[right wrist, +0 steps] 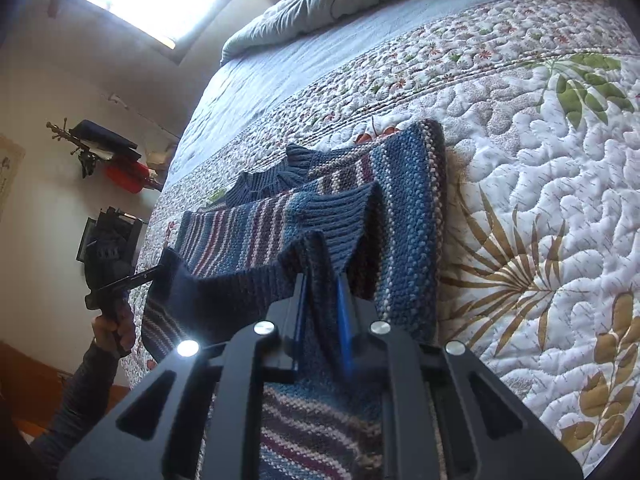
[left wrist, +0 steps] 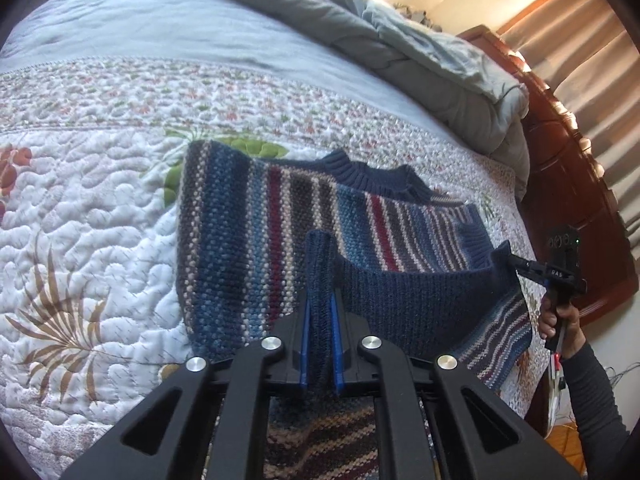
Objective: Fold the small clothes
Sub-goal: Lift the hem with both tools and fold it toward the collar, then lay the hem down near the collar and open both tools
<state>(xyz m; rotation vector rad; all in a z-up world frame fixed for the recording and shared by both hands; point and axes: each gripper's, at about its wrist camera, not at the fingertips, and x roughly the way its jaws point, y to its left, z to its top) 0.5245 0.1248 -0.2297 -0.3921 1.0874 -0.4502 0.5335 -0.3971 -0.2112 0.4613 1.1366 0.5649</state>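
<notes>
Quilted bed [left wrist: 80,208] carries the striped sweater [left wrist: 248,216]. I have my left claw [left wrist: 320,312] and right claw [right wrist: 324,292] each clamped on its navy hem, mid-fold; next I should carry the hem toward the collar evenly.

The sweater [left wrist: 256,216] lies on the quilt [left wrist: 92,208], rumpled duvet [left wrist: 420,52] behind it.
</notes>
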